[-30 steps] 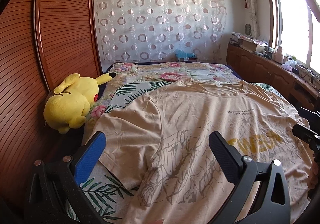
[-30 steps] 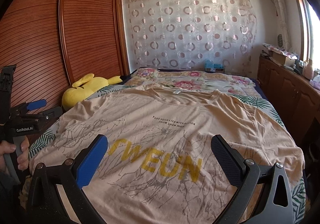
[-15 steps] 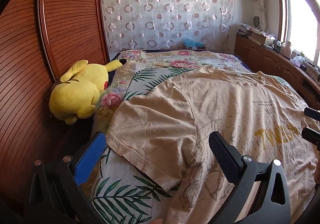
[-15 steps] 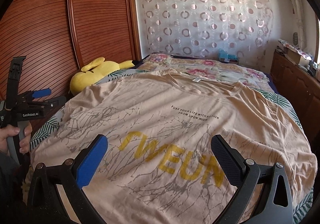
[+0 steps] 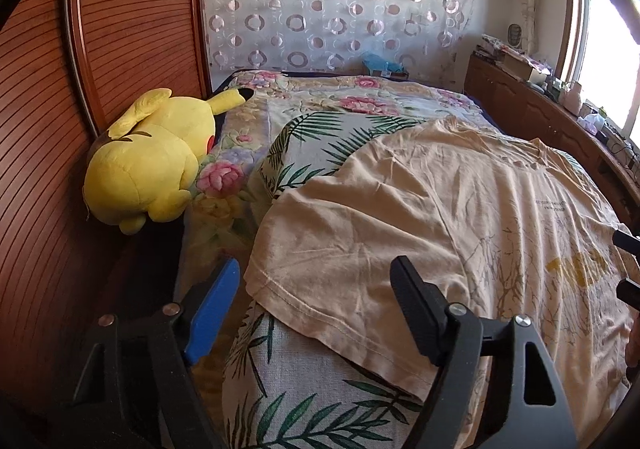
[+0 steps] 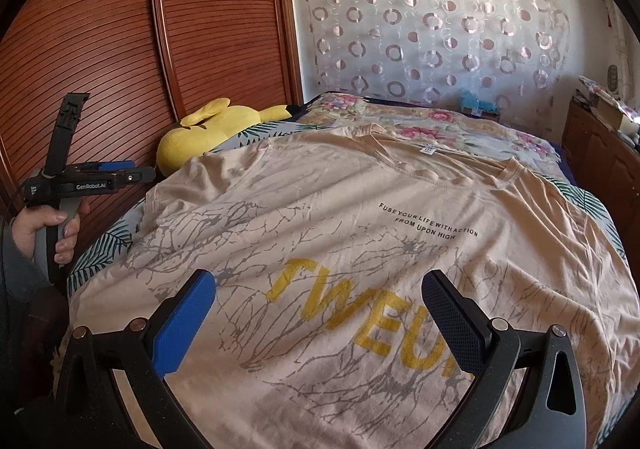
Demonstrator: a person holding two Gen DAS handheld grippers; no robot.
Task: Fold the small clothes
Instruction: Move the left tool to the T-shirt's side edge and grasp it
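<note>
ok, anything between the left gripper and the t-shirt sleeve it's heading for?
Nothing visible. The left gripper has been closing its fingers, with the sleeve hem of the beige t-shirt between them, apparently not yet pinched. The yellow plush toy lies well off to the side.

A floral-covered bed (image 5: 320, 121) carries a spread beige T-shirt (image 6: 360, 233) and a yellow plush toy (image 5: 152, 165).

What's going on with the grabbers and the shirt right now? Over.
Left gripper jaws just been closing, sleeve hem between them, not pinched. Right gripper open above the print. T-shirt flat on bed, unfolded. Yellow plush clear of it.
</note>
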